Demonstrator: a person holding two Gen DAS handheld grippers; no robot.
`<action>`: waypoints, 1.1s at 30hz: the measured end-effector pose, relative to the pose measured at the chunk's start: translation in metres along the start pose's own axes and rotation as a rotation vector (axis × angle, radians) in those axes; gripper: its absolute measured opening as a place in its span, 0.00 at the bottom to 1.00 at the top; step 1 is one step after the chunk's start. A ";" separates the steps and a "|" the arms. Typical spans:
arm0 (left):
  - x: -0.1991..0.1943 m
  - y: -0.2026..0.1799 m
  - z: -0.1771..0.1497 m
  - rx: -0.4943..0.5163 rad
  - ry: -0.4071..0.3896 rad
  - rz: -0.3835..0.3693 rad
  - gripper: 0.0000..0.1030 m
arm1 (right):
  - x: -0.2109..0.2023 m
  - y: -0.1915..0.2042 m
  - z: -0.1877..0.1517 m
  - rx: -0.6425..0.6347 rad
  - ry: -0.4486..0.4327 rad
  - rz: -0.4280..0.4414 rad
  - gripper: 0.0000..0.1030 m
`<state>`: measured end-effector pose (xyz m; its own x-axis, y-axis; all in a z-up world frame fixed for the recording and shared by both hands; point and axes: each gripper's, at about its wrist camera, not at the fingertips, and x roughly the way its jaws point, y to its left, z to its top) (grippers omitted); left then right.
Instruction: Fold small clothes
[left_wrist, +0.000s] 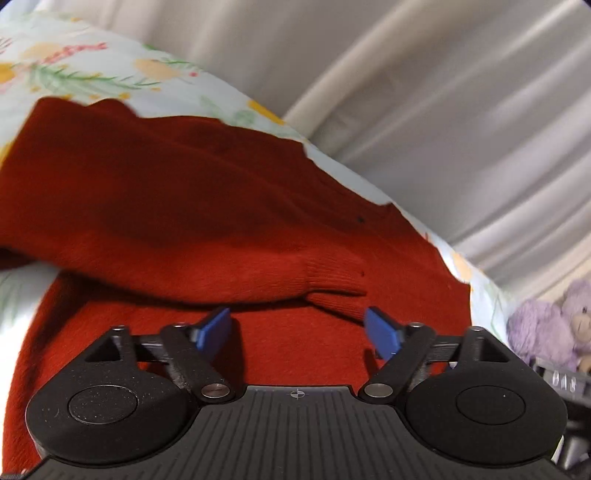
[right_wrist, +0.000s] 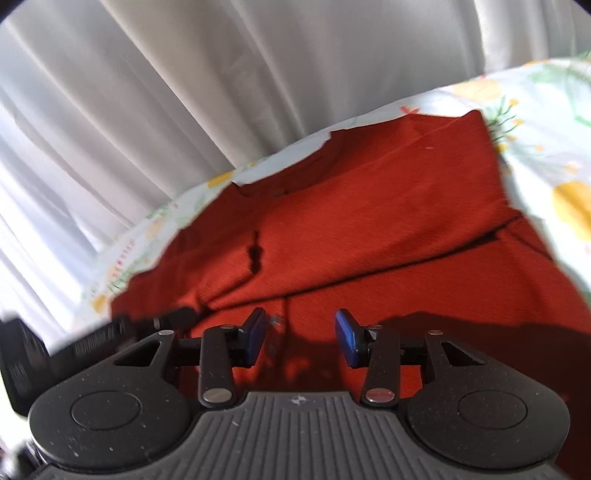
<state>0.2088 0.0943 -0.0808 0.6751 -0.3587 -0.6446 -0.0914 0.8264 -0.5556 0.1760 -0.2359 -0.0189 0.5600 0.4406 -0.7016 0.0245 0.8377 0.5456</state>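
Currently both grippers, left (left_wrist: 297, 328) and right (right_wrist: 300, 338), jaws wide, empty, above red knitted sweater (left_wrist: 207, 206); sleeve cuff (left_wrist: 332, 280) at 12 o'clock of left.

Both handheld grippers share one build: the left gripper (left_wrist: 298, 326) and the right gripper (right_wrist: 300, 336) each carry a dark grey ribbed housing with a small crosshair mark at its far edge, flanked by two round black speckled discs with oval insets. Black linkage arms pivot on silver pins and smaller screws, ending in blue finger pads (left_wrist: 212, 328) (right_wrist: 349, 338). White flecks dot the right unit's plastic.
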 end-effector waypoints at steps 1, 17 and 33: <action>-0.004 0.006 0.001 -0.025 0.000 0.008 0.93 | 0.007 0.001 0.005 0.024 0.011 0.046 0.41; -0.032 0.044 0.012 -0.176 -0.011 0.056 1.00 | 0.130 0.024 0.048 0.144 0.219 0.233 0.33; -0.019 0.037 0.019 -0.074 -0.032 0.132 1.00 | 0.058 -0.001 0.059 -0.252 -0.134 -0.352 0.04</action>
<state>0.2069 0.1402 -0.0792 0.6764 -0.2339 -0.6984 -0.2338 0.8311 -0.5046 0.2576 -0.2306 -0.0331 0.6563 0.0832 -0.7499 0.0393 0.9888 0.1441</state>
